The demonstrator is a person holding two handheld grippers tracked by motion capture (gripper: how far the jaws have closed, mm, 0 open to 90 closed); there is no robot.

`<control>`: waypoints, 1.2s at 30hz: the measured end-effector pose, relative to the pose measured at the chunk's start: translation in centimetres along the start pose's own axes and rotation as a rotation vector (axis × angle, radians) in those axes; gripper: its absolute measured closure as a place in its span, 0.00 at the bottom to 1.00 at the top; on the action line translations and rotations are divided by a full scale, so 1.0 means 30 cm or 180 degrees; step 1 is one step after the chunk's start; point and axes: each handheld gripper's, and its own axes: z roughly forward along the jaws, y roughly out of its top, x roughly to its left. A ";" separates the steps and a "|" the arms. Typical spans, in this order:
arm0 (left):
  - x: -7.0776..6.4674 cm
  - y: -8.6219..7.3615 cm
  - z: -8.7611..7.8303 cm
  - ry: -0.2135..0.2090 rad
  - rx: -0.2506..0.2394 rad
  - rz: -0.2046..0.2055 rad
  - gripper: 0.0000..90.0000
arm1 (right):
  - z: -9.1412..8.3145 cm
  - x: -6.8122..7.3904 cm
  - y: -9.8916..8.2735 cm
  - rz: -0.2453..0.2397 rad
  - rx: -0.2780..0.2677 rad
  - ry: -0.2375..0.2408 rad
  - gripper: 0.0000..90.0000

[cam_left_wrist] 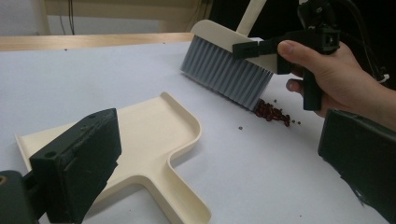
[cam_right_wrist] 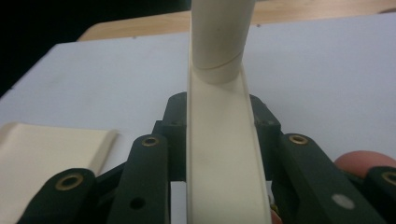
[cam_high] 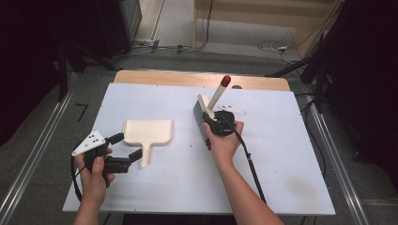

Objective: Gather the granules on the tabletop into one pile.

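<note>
High view: right tongs pinching brush mid-bench, handle tilted up and away; dustpan well left, so beans may scatter short of it. 
Left gripper view: left tongs spread, straddling dustpan handle, not gripping; pan could slide. Red beans heaped at bristles. 
Right gripper view: brush handle clamped upright.

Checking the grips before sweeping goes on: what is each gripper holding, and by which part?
The right gripper clamps the brush by its cream back. The left gripper holds nothing.
</note>
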 end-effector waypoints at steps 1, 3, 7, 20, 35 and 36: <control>0.001 0.000 -0.001 0.0001 0.0000 0.0001 0.00 | -0.010 0.007 0.003 -0.0048 -0.0025 0.0052 0.72; 0.003 0.000 -0.002 -0.0003 -0.0004 -0.0005 0.00 | -0.037 0.029 0.005 -0.0166 -0.0035 0.0166 0.72; -0.001 0.000 0.002 -0.0016 0.0004 -0.0004 0.00 | -0.094 0.082 -0.024 -0.0392 0.0044 0.0397 0.72; -0.022 -0.002 0.018 -0.0039 0.0067 0.0044 0.00 | -0.180 0.054 -0.177 -0.0770 0.0342 0.0814 0.72; -0.010 -0.008 0.022 -0.0045 0.0088 0.0008 0.00 | -0.188 -0.122 -0.112 -0.0852 0.0296 0.0630 0.72; -0.010 -0.008 0.021 -0.0044 0.0086 0.0014 0.00 | -0.188 -0.127 -0.109 -0.0870 0.0291 0.0621 0.72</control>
